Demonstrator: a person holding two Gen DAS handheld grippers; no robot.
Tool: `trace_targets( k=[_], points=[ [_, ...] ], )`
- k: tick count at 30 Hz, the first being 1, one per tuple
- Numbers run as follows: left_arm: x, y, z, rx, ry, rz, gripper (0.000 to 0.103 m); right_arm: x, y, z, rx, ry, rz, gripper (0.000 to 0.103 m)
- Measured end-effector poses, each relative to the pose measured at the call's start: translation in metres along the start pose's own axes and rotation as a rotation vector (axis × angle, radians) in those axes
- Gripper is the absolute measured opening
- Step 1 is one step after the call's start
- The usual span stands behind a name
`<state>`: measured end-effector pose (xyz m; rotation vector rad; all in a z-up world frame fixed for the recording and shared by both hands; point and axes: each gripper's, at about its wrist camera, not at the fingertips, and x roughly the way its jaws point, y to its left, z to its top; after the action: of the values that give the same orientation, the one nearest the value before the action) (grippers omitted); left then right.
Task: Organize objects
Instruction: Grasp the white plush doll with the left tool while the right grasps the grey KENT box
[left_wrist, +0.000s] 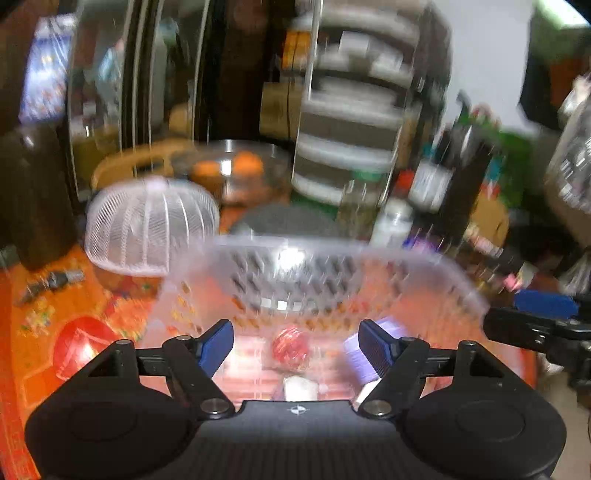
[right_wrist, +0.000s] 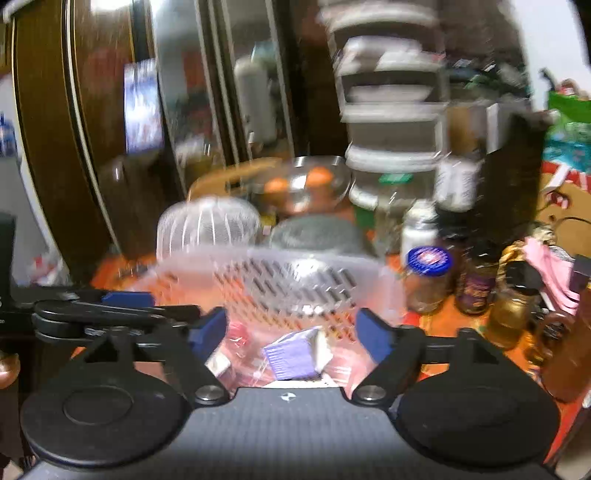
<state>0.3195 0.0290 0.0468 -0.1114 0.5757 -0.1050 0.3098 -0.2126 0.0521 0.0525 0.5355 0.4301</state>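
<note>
Both claws, left claw (left_wrist: 295, 345) and right claw (right_wrist: 291, 336), hang released over the clear basket (left_wrist: 332, 266).

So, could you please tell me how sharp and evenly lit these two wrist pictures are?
Left wrist view: heavy motion blur smears the clear slotted basket and the shelves behind; only the left hand-held gripper is crisp, and a bright glare spot sits on the basket's back wall. Right wrist view: the same smear, the right hand-held gripper sharp, and fisheye bending of the cabinet edges.
</note>
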Motion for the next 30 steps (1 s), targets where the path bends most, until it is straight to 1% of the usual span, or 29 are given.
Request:
trace_targets(
  k=[1,2,3,4,5,7,9,12,15,17,18,21,23,24,25,26,30],
  points=[
    [-0.020,-0.001,-0.007,0.003,-0.052,-0.028,0.087,-0.014,-0.002,-0.006,0.009,-0.039,0.003,0.098],
    [-0.036,-0.001,-0.017,0.012,-0.090,-0.051,0.095,-0.030,-0.005,-0.014,0.022,-0.082,0.005,0.103],
    [-0.052,-0.002,-0.031,0.020,-0.128,-0.068,0.098,-0.043,-0.007,-0.022,0.034,-0.119,0.004,0.103],
    [-0.063,-0.003,-0.046,0.024,-0.148,-0.069,0.101,-0.055,-0.010,-0.032,0.043,-0.143,0.004,0.103],
    [-0.068,-0.005,-0.061,0.041,-0.144,-0.065,0.101,-0.063,-0.013,-0.045,0.058,-0.155,0.002,0.103],
    [-0.069,-0.009,-0.089,0.066,-0.108,-0.048,0.101,-0.071,-0.018,-0.070,0.087,-0.149,0.005,0.103],
    [-0.062,-0.009,-0.119,0.045,-0.060,-0.026,0.101,-0.071,-0.022,-0.099,0.130,-0.125,0.010,0.103],
    [-0.047,-0.008,-0.141,0.028,0.001,-0.028,0.098,-0.064,-0.027,-0.143,0.196,-0.077,0.013,0.103],
    [-0.035,-0.011,-0.146,0.041,0.022,-0.005,0.094,-0.058,-0.033,-0.174,0.270,-0.023,0.020,0.103],
    [-0.027,-0.016,-0.146,0.072,0.026,0.004,0.094,-0.057,-0.032,-0.189,0.270,-0.006,0.015,0.103],
    [-0.021,-0.018,-0.145,0.093,0.037,0.016,0.094,-0.058,-0.030,-0.193,0.254,-0.016,0.010,0.103],
    [-0.009,-0.023,-0.145,0.113,0.061,0.034,0.085,-0.061,-0.022,-0.191,0.202,-0.036,-0.013,0.103],
    [-0.006,-0.022,-0.147,0.102,0.075,0.038,0.073,-0.062,-0.020,-0.190,0.188,-0.047,-0.002,0.103],
    [-0.005,-0.021,-0.146,0.097,0.075,0.037,0.071,-0.061,-0.019,-0.190,0.182,-0.051,0.001,0.103],
    [-0.005,-0.021,-0.148,0.095,0.073,0.036,0.066,-0.061,-0.017,-0.190,0.177,-0.053,0.003,0.103],
    [-0.005,-0.022,-0.148,0.099,0.071,0.037,0.063,-0.058,-0.016,-0.189,0.173,-0.052,0.005,0.103],
    [-0.012,-0.024,-0.152,0.120,0.047,0.054,0.061,-0.052,-0.011,-0.187,0.161,-0.052,0.020,0.103]
  ],
)
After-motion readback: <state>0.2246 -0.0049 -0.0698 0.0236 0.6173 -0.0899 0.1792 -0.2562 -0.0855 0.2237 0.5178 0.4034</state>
